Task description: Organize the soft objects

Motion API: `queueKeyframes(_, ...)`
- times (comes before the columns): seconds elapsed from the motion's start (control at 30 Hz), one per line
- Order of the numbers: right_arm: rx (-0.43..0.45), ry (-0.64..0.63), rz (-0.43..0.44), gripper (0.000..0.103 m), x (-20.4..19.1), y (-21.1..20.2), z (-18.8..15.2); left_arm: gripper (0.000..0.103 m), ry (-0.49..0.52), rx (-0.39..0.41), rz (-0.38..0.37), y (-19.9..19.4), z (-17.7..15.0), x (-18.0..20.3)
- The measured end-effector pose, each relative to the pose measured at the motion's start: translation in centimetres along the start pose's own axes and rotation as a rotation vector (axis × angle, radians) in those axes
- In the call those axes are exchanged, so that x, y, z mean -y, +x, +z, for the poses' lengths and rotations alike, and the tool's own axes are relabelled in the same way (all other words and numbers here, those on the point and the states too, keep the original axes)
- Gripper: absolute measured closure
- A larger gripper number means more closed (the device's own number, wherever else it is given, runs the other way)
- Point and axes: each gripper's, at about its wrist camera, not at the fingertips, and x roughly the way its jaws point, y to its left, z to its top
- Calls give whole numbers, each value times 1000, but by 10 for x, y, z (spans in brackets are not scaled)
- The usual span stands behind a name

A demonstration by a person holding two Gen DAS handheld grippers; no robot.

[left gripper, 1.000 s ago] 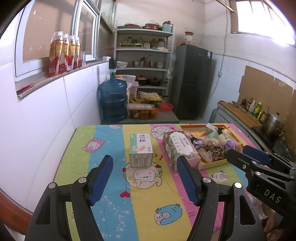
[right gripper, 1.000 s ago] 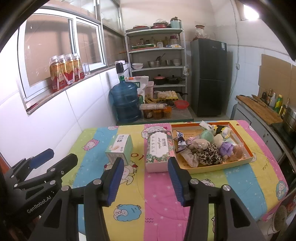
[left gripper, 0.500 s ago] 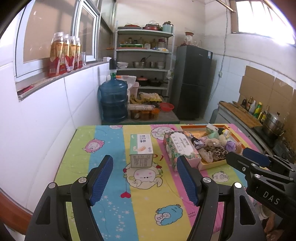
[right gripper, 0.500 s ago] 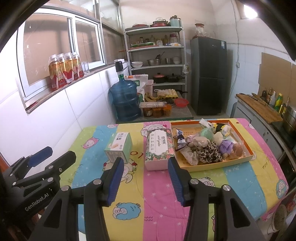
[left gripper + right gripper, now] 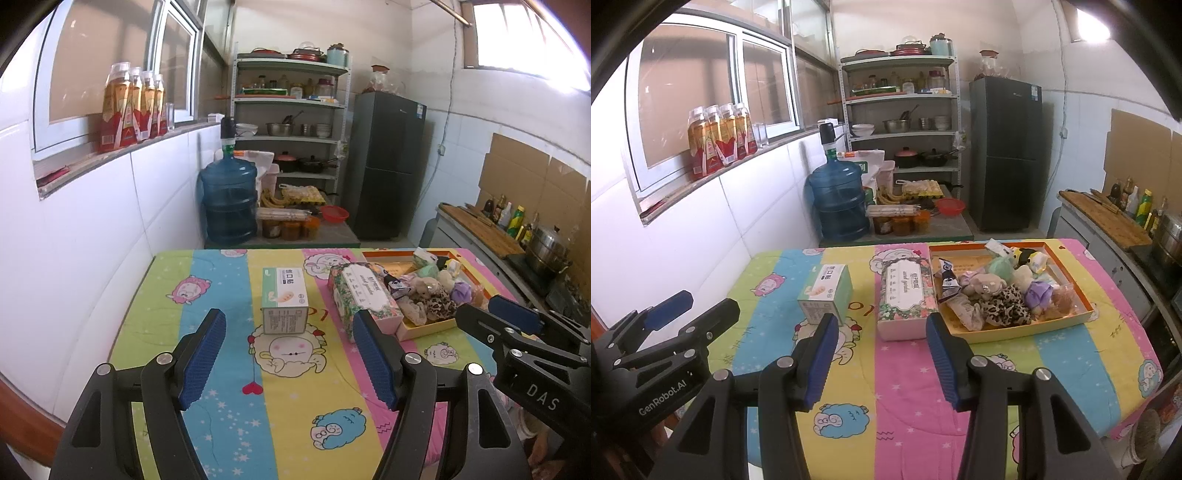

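Observation:
An orange tray (image 5: pixel 1067 321) at the table's far right holds a pile of soft toys (image 5: pixel 1001 291), among them a leopard-print one and a purple one. It also shows in the left wrist view (image 5: pixel 424 326). A floral tissue box (image 5: pixel 907 295) lies just left of the tray. A small green-and-white box (image 5: pixel 827 291) stands further left. My left gripper (image 5: pixel 290 358) is open and empty above the near table, facing the small box (image 5: pixel 284 297). My right gripper (image 5: pixel 882 362) is open and empty, facing the floral box.
The table carries a striped cartoon cloth (image 5: pixel 897 387) and stands against a white tiled wall on the left. Beyond it are a blue water jug (image 5: pixel 840 205), a shelf rack (image 5: pixel 901 110) and a dark fridge (image 5: pixel 1006 155). A counter with bottles runs along the right.
Both grippers have drifted slightly; the view of the table has barely shifted. Both stay open and empty.

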Motion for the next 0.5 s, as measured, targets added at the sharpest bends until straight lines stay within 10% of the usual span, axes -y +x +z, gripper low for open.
queueKeyframes(0.5,1,-2,-1,54,0,0,0,30,-1,-2,-1,0,-1,0)
